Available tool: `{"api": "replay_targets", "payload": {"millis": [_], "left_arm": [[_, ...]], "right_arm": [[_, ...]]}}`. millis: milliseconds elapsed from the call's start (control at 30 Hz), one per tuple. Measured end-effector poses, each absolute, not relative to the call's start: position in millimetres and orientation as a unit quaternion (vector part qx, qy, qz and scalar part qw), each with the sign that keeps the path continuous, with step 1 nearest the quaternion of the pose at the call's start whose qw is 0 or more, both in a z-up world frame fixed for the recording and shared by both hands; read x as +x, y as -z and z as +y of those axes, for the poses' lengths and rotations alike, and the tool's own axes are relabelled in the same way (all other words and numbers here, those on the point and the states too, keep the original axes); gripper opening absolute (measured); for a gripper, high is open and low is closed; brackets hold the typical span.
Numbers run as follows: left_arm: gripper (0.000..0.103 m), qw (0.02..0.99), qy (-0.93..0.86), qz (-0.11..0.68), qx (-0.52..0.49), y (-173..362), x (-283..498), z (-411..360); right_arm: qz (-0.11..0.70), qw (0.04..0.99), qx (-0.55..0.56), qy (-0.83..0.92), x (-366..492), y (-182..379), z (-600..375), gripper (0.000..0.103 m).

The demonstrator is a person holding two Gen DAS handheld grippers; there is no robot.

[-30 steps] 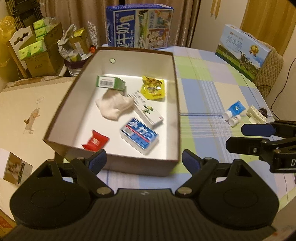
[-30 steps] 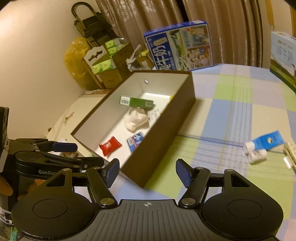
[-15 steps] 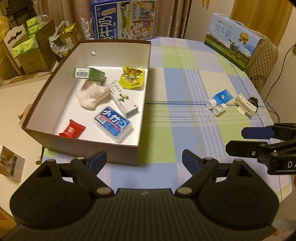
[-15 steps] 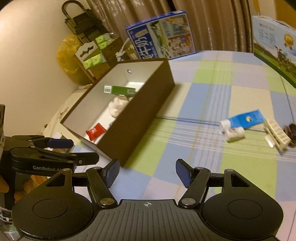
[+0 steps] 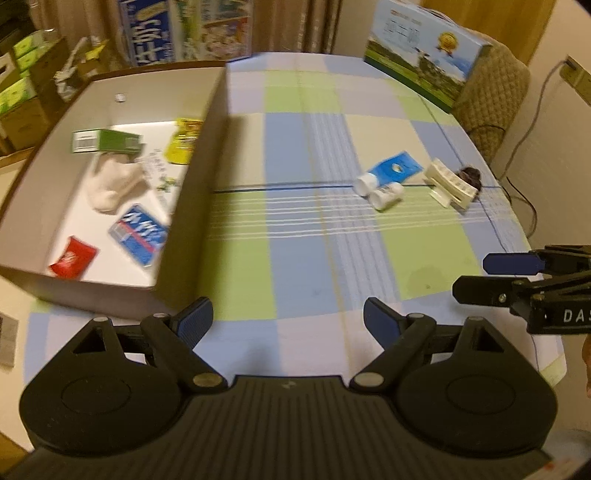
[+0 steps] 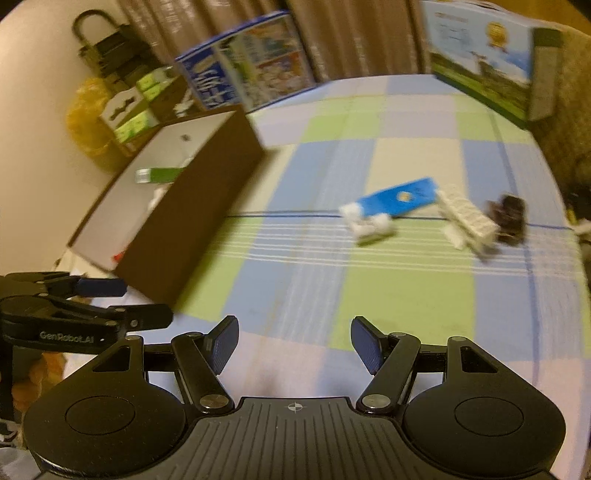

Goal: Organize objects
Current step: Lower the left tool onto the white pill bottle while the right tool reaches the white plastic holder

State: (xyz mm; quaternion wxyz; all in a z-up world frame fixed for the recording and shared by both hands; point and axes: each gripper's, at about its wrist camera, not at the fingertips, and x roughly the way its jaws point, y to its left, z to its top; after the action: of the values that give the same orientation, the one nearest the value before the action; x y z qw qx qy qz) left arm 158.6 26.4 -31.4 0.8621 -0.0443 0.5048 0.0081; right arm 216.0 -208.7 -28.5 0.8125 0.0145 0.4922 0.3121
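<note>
A brown box with a white inside stands at the left of the checked table; it also shows in the right wrist view. It holds a green carton, a white cloth, a yellow packet, a blue pack and a red packet. On the cloth to the right lie a blue tube, a small white bottle, a white clip and a dark object. My left gripper is open and empty. My right gripper is open and empty.
A blue milk carton box stands at the table's far edge and a second gift box at the far right. A padded chair back is behind it. Cardboard boxes stand left of the table.
Both views have swung right: the box has shifted left in each frame and the tube, bottle and clip now sit nearer the centre and closer. Both grippers stay open.
</note>
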Motion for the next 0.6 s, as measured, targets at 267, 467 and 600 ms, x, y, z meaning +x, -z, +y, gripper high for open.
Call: {"api": "replay_targets", "payload": {"millis": [267,467,600], "left_arm": [[0.086,0.861,0.041,0.506,-0.028,50.2,192.0,-17.2],[0.084,0.867,0.073,0.493,-0.007,60.5,220.7,-47.5],[0.081,0.866,0.083,0.493,-0.006,73.1,242.8,-65.4]], "right_arm": [[0.497,0.831,0.041,-0.246,230.6,37.6,-259.6,0.065],[0.493,0.845,0.05,-0.203,241.3,46.0,-287.8,0.065],[0.496,0.846,0.059,-0.185,250.1,52.1,-303.0,0.065]]}}
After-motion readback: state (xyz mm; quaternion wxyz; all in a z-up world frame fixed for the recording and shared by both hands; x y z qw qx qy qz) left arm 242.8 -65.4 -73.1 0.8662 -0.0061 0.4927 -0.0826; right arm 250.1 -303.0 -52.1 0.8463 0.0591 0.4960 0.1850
